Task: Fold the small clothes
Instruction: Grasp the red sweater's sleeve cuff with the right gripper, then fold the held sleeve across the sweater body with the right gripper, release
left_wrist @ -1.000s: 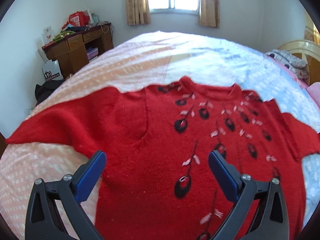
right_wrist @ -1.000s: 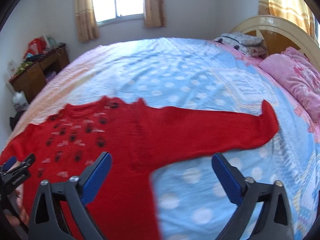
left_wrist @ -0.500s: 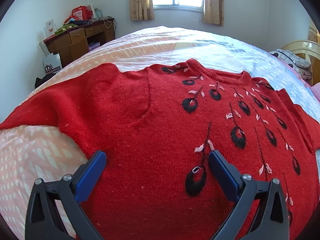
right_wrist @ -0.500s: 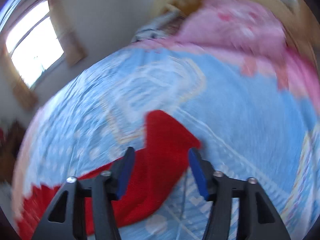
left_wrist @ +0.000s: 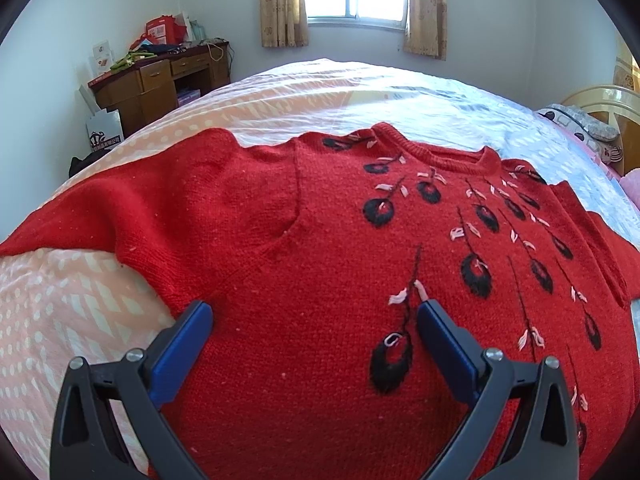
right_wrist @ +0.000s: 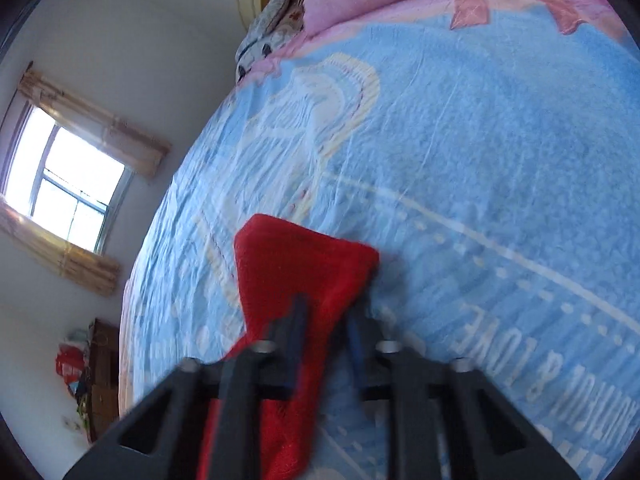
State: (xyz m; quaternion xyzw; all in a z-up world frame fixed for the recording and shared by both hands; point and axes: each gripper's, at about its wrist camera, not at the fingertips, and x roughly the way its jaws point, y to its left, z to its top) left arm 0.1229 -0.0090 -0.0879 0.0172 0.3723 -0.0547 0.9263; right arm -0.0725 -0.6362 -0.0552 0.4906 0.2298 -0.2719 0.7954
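A red knitted sweater (left_wrist: pixel 320 280) with black and pink embroidered motifs is spread face up on the bed (left_wrist: pixel 360 92), its neckline toward the window and both sleeves laid out to the sides. The left gripper (left_wrist: pixel 314 312) is held low over the lower body of the sweater with its blue fingers (left_wrist: pixel 188 340) wide apart, nothing between them.

In the right wrist view the right gripper (right_wrist: pixel 326 328) is seen at the end of the right sleeve (right_wrist: pixel 300 264), which lies on the blue part of the bedspread (right_wrist: pixel 480 160). The jaws are drawn close together with the red knit between them — the cuff appears to be clamped, though the frame is blurred and the firmness of the hold cannot be confirmed.

The step in hand is judged to be folding this sleeve inward across the chest. It is best done if both layers of the cuff are caught, the sleeve is lifted only slightly, and it is carried straight across so that the fold falls along the shoulder seam. The body should be pinned by the left gripper — otherwise the loose knit may be dragged sideways and bunched.
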